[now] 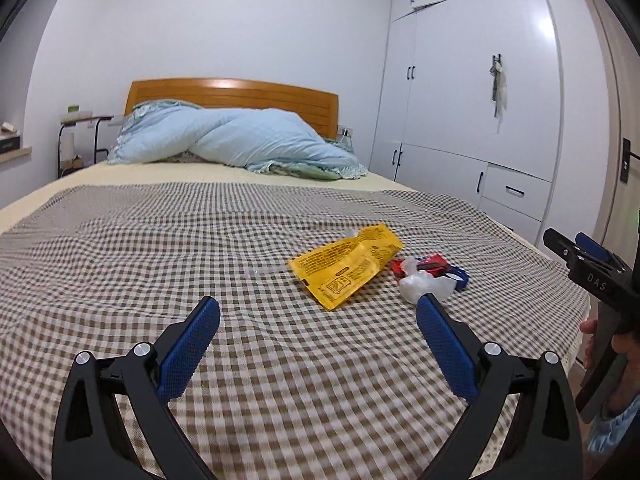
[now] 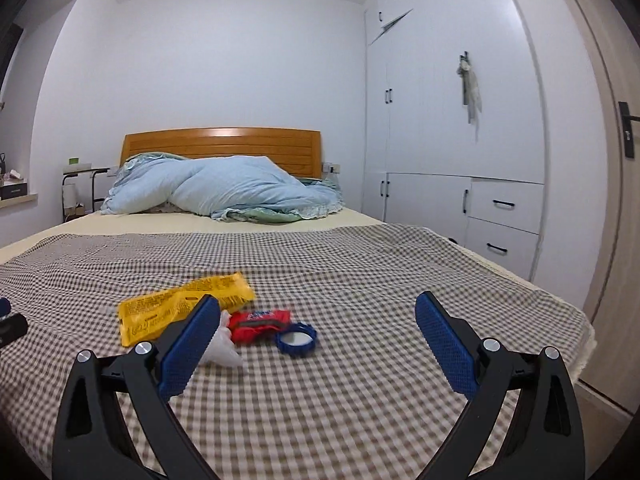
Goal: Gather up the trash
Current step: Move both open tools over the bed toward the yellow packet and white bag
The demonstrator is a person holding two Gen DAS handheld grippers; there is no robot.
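Observation:
A crumpled yellow wrapper [image 1: 347, 266] [image 2: 180, 307] lies on the checked bedspread [image 1: 160, 248] [image 2: 360, 280]. Just right of it sit a red wrapper [image 1: 430, 263] [image 2: 260, 319], a scrunched white plastic piece [image 1: 422, 286] [image 2: 224, 350] and a blue ring-shaped lid [image 2: 296, 339], whose edge [image 1: 460, 278] peeks out in the left wrist view. My left gripper [image 1: 318, 312] stands open, short of the wrapper and empty. My right gripper [image 2: 318, 312] is open too, its left finger in front of the white piece. In the left wrist view the right gripper [image 1: 576, 252] shows at the right edge, held by a hand [image 1: 620, 356].
A rumpled light-blue duvet [image 1: 240, 140] [image 2: 216, 192] is piled against the wooden headboard [image 1: 232, 96]. White wardrobe doors and drawers [image 1: 480, 100] [image 2: 460, 120] line the right wall. A small side table [image 1: 80, 140] stands left of the bed. The bed's right edge [image 2: 584, 328] drops to the floor.

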